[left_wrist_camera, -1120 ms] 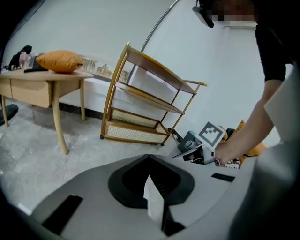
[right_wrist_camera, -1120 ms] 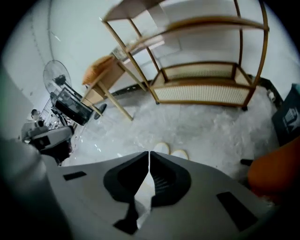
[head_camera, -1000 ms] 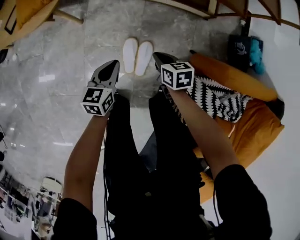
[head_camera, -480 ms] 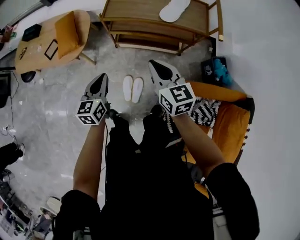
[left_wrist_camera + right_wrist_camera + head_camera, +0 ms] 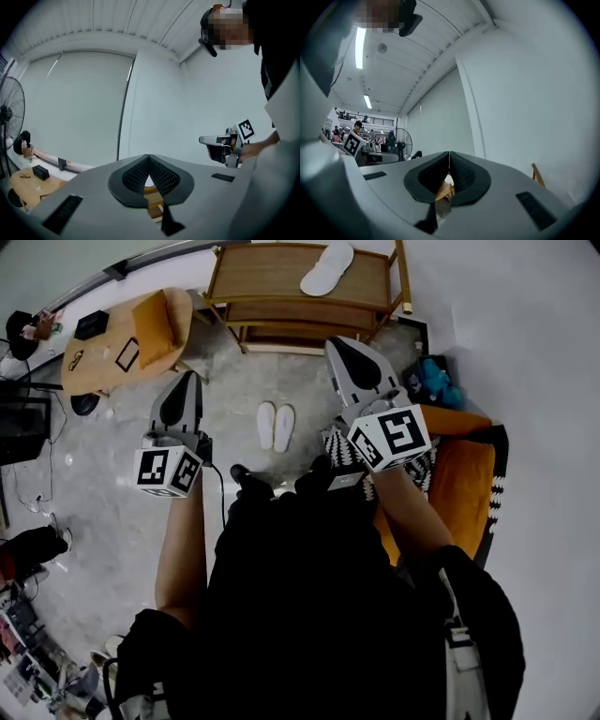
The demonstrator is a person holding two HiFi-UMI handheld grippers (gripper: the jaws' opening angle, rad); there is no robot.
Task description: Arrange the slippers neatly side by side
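In the head view two white slippers (image 5: 276, 427) lie side by side on the grey marble floor, toes pointing away, far below both grippers. A third white slipper (image 5: 327, 268) rests on top of the wooden shelf unit (image 5: 246, 277). My left gripper (image 5: 187, 376) is raised at the left, shut and empty. My right gripper (image 5: 338, 341) is raised at the right, also shut with nothing in it. Both gripper views look up at the white walls and ceiling; the left gripper (image 5: 149, 156) and the right gripper (image 5: 449, 153) show their tips touching.
An orange seat (image 5: 464, 479) with a black-and-white patterned cushion (image 5: 420, 454) stands at the right. A round wooden table (image 5: 112, 348) with an orange cushion stands at the left. The white wall (image 5: 525, 362) runs along the right. My black-clad legs fill the middle.
The head camera has risen, so the slipper pair looks smaller and farther and the shelf came into view. Both grippers lifted and spread apart, still shut.
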